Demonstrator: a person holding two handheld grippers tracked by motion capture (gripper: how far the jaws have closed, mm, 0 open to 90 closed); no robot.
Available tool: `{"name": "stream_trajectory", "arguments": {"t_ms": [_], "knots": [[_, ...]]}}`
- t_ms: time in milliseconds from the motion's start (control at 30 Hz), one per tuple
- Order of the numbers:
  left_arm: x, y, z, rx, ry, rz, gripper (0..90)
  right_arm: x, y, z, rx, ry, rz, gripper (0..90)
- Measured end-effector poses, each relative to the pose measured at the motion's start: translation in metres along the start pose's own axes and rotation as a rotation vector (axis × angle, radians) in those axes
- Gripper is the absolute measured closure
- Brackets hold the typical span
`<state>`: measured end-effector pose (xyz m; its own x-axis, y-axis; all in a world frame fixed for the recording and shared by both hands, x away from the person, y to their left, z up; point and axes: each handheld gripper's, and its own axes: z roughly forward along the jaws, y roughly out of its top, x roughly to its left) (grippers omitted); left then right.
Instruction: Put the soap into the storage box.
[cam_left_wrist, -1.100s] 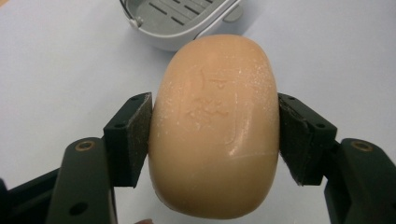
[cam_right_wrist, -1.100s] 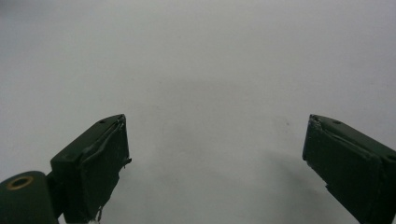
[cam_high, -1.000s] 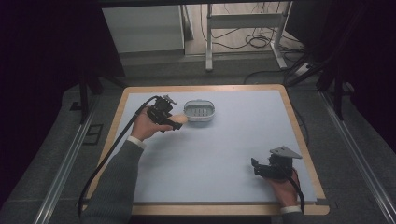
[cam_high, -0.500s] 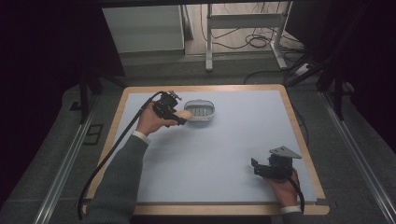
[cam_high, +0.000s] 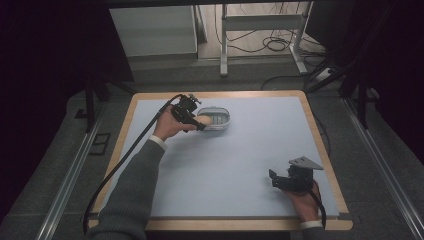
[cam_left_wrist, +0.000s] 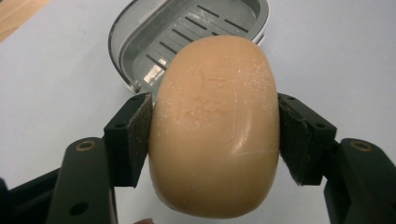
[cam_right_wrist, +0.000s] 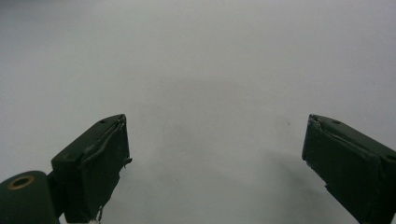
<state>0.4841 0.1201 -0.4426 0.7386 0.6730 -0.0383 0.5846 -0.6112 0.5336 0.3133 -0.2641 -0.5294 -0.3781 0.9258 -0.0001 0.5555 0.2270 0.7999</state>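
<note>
An oval orange bar of soap (cam_left_wrist: 215, 126) is clamped between the two black jaws of my left gripper (cam_left_wrist: 215, 135), whose pads press on its sides. Just beyond it lies a grey slotted soap dish (cam_left_wrist: 187, 32) with nothing in it. From above, the left gripper (cam_high: 199, 122) holds the soap (cam_high: 205, 120) at the left rim of the dish (cam_high: 218, 118), near the table's far edge. My right gripper (cam_high: 273, 178) rests at the near right of the table, and in its own view the right gripper (cam_right_wrist: 217, 154) stands open over bare surface.
The pale blue mat (cam_high: 240, 150) covers a wooden-edged table (cam_high: 320, 135). A black cable (cam_high: 125, 160) trails from the left gripper along the sleeve. Behind the table stand a white cabinet (cam_high: 155, 30) and a metal frame with cables on the floor (cam_high: 260, 35).
My left gripper has carried the soap to the right and slightly away, up to the dish's rim. The right gripper has stayed where it was.
</note>
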Motion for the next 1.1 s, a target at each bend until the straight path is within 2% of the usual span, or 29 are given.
{"name": "stream_trajectory", "arguments": {"t_ms": [500,700,1033,1100], "knots": [[0.006,0.027,0.023,0.023,-0.014,0.041,33.5,0.000,0.000,0.000,0.000,-0.001,0.001,7.5],[0.008,0.034,0.031,0.021,-0.030,0.040,33.6,0.000,0.000,0.000,0.000,-0.004,-0.002,7.5],[0.009,0.042,0.039,0.031,-0.030,0.054,33.6,0.001,0.000,0.000,0.000,-0.008,-0.003,7.5],[0.010,0.043,0.041,0.020,-0.033,0.043,33.6,0.001,0.000,0.000,-0.001,-0.012,-0.005,7.5]]}}
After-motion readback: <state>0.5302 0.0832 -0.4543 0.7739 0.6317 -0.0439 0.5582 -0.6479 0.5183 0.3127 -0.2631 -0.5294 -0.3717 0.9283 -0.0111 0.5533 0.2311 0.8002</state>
